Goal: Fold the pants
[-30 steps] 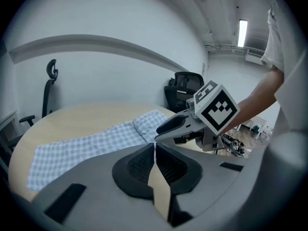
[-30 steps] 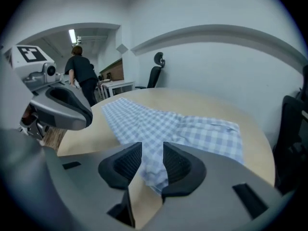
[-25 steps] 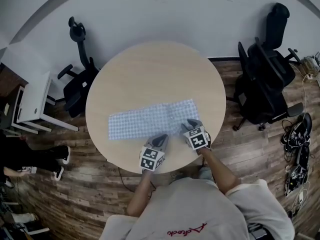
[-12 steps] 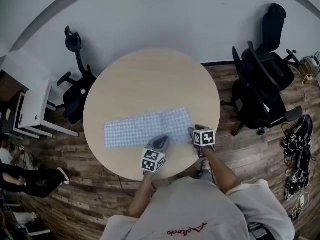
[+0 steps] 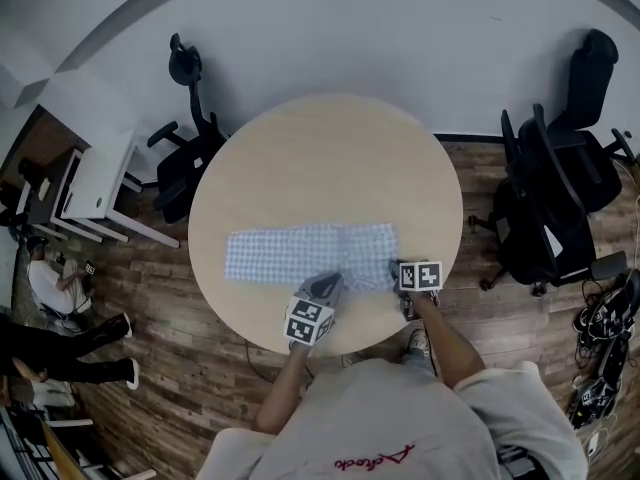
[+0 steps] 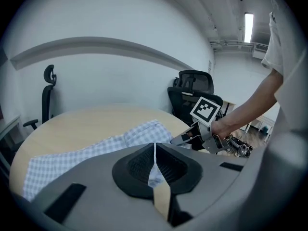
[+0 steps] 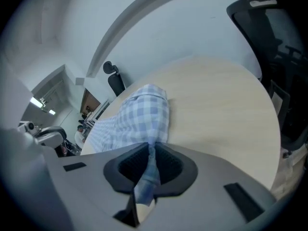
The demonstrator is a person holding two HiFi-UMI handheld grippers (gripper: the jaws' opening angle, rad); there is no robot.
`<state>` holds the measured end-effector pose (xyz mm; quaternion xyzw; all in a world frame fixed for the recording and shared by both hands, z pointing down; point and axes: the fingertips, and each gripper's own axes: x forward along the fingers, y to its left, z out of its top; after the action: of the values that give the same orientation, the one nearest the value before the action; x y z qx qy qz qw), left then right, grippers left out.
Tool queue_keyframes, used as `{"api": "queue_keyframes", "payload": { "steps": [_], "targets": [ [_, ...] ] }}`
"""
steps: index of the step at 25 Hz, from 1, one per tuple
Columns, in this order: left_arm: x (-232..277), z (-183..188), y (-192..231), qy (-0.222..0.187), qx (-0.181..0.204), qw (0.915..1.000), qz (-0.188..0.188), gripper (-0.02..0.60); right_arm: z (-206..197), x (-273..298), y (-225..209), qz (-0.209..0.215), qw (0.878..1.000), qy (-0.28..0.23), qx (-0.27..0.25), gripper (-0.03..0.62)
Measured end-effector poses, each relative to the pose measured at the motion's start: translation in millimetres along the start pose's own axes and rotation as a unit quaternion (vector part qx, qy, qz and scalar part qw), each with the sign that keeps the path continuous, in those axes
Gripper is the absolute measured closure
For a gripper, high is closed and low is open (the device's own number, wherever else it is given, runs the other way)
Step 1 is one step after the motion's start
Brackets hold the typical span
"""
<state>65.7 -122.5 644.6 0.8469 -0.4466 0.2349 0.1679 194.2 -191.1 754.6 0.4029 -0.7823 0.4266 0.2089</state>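
The left tool [image 5: 330,284] is closed tight on the pants [image 5: 300,252]. In the left gripper view a thin fold of the checked cloth stands pinched upright between its jaws [image 6: 155,163]. The right tool [image 5: 397,268] has just been closing. In the right gripper view its jaws [image 7: 149,170] clamp a thicker, bunched fold of the same cloth, which rises from the pinch and runs away across the wood.

The pants are pale blue and white in a small check. They lie flat in a long band from left to right across the near half of the round worktop [image 5: 320,153], with the right end a little broader than the left. The left tool holds the near edge at about the middle of the band, and the right tool holds the near right corner. From the left tool's side, the cloth [image 6: 91,153] lifts slightly toward the jaws and the right tool [image 6: 192,136] shows just beyond it.

The far half of the light wooden worktop is bare. Black office chairs [image 5: 555,193] stand around it on the plank floor.
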Motion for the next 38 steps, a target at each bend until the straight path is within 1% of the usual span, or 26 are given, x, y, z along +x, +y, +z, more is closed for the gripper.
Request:
{"api": "queue_keyframes", "payload": {
  "steps": [4,7,10,17,21,26,29,31,34,38],
  "targets": [
    [11,8,-13,0.003,0.002,1.0000,-0.001,0.543,11,-15,-13,0.020,0.999,-0.019,0.017,0.536],
    [25,16,-29,0.003,0.006,0.9999,-0.009,0.543,19,-31,-35,0.018,0.999,-0.027,0.013,0.536],
    [40,24,-46,0.000,0.006,0.9998,-0.020,0.543,28,-53,-67,0.007,0.999,-0.039,0.014,0.537],
    [69,40,-74,-0.012,0.005,0.9994,-0.033,0.543,41,-112,-145,-0.036,0.997,-0.063,0.017,0.537],
    [79,43,-86,-0.016,0.003,0.9991,-0.039,0.543,39,-131,-167,-0.053,0.996,-0.067,0.015,0.537],
    [76,42,-90,-0.019,0.002,0.9989,-0.044,0.543,40,-138,-159,-0.057,0.995,-0.077,-0.001,0.537],
    [68,37,-87,-0.018,0.000,0.9988,-0.045,0.543,44,-145,-146,-0.059,0.994,-0.087,-0.014,0.537],
    [62,34,-84,-0.020,-0.001,0.9987,-0.046,0.543,49,-148,-133,-0.053,0.993,-0.098,-0.028,0.537],
    [54,32,-81,-0.026,0.000,0.9983,-0.053,0.543,57,-153,-110,-0.052,0.990,-0.113,-0.058,0.537],
    [43,29,-79,-0.034,0.005,0.9974,-0.063,0.543,65,-159,-67,-0.060,0.983,-0.124,-0.123,0.537]
  ]
}}
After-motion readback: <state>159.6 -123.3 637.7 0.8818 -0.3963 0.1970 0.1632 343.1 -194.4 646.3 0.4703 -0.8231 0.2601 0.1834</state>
